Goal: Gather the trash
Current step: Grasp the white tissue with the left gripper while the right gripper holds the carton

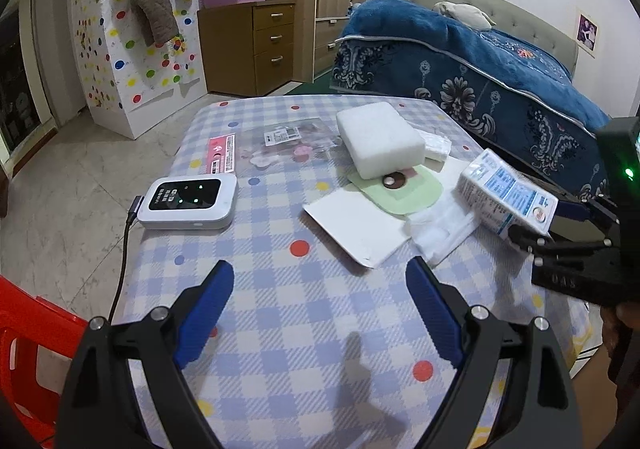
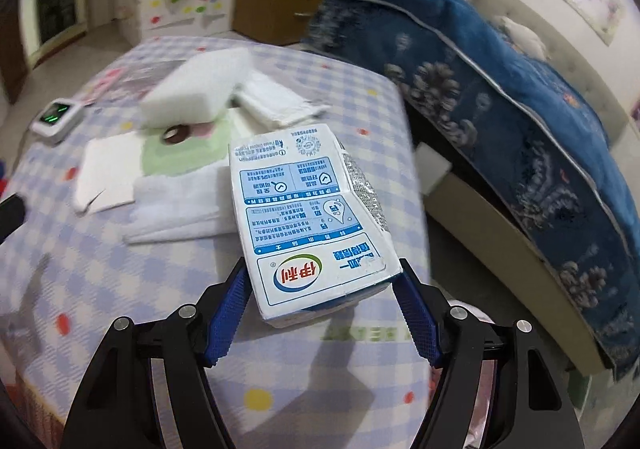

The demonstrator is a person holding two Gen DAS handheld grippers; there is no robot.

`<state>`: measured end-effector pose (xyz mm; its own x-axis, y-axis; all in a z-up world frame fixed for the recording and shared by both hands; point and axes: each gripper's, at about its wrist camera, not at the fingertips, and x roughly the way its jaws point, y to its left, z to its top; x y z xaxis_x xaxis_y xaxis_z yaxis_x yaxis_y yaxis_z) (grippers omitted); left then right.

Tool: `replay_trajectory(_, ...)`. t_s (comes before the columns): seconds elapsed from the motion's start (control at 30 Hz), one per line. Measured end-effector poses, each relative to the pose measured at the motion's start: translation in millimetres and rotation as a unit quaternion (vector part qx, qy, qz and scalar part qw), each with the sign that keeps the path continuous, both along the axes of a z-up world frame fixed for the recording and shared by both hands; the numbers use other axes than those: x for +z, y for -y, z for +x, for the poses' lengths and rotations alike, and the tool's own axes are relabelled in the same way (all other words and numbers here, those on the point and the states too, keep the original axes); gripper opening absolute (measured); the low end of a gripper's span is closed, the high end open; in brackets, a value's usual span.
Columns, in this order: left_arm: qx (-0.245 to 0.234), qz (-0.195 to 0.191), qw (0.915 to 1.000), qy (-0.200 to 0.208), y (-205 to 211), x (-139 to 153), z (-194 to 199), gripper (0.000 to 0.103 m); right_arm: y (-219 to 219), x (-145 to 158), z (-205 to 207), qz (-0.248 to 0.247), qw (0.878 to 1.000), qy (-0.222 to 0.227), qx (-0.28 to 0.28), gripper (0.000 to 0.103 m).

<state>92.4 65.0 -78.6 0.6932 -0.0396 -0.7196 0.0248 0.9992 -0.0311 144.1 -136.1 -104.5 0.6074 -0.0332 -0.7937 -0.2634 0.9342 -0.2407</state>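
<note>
My right gripper (image 2: 322,275) is shut on a white and blue milk carton (image 2: 308,217) and holds it above the checked table; the carton also shows in the left wrist view (image 1: 506,195), held at the right. My left gripper (image 1: 320,273) is open and empty above the near part of the table. On the table lie a white foam block (image 1: 380,139), a green paper piece (image 1: 404,189) with a small brown round item (image 1: 390,180), a white card (image 1: 356,225), folded white tissue (image 1: 440,231) and a clear plastic wrapper (image 1: 280,143).
A white device (image 1: 188,203) with lit green dots and a cable sits at the table's left edge. A red plastic stool (image 1: 24,349) stands at the lower left. A bed with a blue blanket (image 1: 480,65) lies right of the table. Wooden drawers (image 1: 256,45) stand behind.
</note>
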Motion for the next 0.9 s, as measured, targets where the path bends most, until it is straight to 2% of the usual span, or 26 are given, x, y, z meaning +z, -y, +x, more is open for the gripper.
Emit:
replay_trajectory(0.17,0.004,-0.004,1.0,0.004,-6,2,0,0.085,-24,0,-30,0.006,0.997,-0.018,0.074,0.07)
replay_trajectory(0.3,-0.001,-0.002,1.0,0.006,-4,2,1,0.085,-32,2,-51,0.02,0.993,-0.032,0.108,0.07)
replay_trajectory(0.4,-0.012,0.0,0.9999,0.003,3,0,6,0.085,-18,12,-53,0.037,0.995,-0.019,0.086,0.07)
replay_trajectory(0.63,-0.033,0.0,0.9991,-0.026,31,-18,38,0.085,44,35,-44,0.101,0.995,0.014,-0.014,0.07)
replay_trajectory(0.8,-0.033,0.004,0.9972,-0.067,52,-36,58,0.085,62,30,-43,0.114,0.993,0.01,-0.034,0.07)
replay_trajectory(0.9,-0.026,0.032,0.9961,-0.078,61,-43,59,0.077,67,26,-46,0.12,0.992,0.006,-0.035,0.07)
